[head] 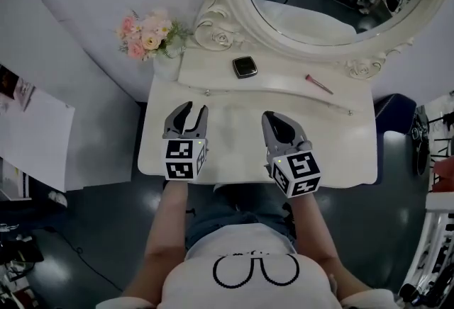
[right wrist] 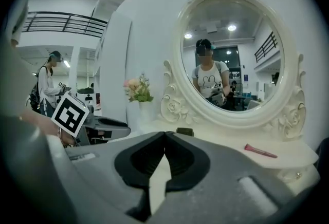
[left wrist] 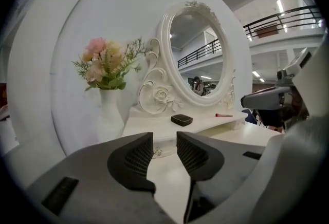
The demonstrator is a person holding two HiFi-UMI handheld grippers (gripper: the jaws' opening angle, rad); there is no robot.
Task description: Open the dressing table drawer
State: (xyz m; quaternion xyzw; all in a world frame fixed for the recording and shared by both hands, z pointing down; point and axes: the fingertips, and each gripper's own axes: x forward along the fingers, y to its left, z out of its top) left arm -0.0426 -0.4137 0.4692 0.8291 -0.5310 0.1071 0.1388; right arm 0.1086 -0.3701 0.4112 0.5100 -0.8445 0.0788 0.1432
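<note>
Left gripper [head: 194, 108] has fingers spread, right gripper [head: 269, 116] fingers pressed together; best square the spread pair on the drawer knob [left wrist: 158, 151]

Large indoor hall, staged vanity corner: mezzanine railing [left wrist: 288, 15], dressing table [head: 340, 152].

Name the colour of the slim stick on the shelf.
The stick is red, clearest in head view.
</note>
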